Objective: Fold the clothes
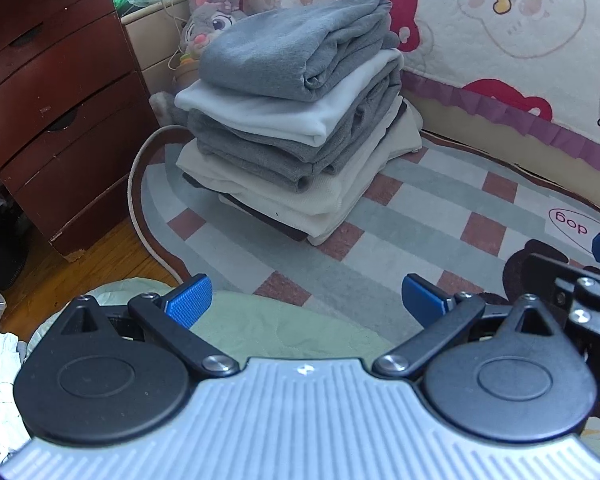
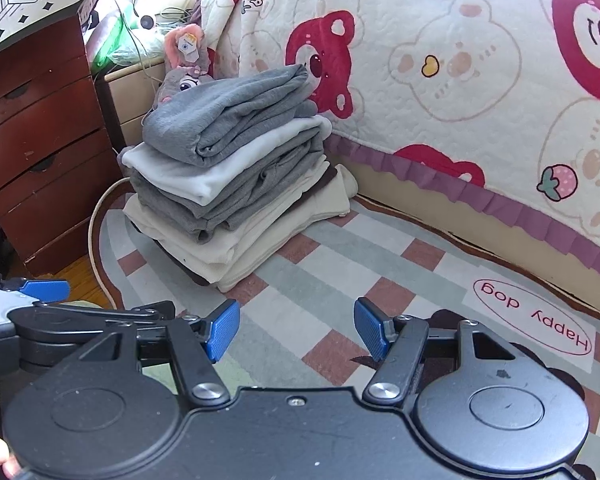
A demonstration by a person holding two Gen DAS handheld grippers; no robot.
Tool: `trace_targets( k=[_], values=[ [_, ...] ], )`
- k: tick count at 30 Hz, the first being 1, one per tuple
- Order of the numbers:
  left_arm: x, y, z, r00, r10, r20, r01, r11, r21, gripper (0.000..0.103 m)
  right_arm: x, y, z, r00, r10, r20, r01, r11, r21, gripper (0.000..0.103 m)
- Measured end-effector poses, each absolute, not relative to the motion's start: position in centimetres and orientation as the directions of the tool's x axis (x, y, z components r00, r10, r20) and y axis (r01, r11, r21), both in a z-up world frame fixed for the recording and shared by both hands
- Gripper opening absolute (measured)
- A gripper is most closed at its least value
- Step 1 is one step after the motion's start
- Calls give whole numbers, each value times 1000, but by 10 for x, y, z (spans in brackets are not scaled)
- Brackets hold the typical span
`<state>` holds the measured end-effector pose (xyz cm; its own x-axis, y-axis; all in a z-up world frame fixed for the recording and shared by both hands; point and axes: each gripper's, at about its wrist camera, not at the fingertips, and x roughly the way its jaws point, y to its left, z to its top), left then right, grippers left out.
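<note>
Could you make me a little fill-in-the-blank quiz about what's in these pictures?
1. The top garment on the stack of folded clothes is ____ in colour.
2. The stack stands on a checked ____ beside the bed.
3. Both the left gripper and the right gripper have their jaws ____, holding nothing.
4. Behind the stack sits a plush ____.

Missing words: grey; rug; open; toy

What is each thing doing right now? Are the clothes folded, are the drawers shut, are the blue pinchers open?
Clothes pile: folded, stacked on the rug.
Top grey garment: folded, lying on the pile.
Green cloth: lying below the left gripper, not held.
Drawers: shut.
Left gripper: open, empty.
Right gripper: open, empty.
Plush toy: behind the pile, partly hidden.
Bedspread: hanging down the bed's side.
</note>
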<state>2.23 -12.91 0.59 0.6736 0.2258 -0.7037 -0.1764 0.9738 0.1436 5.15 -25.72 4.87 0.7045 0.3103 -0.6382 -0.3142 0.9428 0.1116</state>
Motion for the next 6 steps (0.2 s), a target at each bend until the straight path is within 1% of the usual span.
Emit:
trace_targets(
  k=[6],
  values=[
    [21, -125, 7, 671, 216, -709, -177, 976, 129, 103, 52, -256, 48, 699, 318, -640, -323, 939, 114, 68]
  ],
)
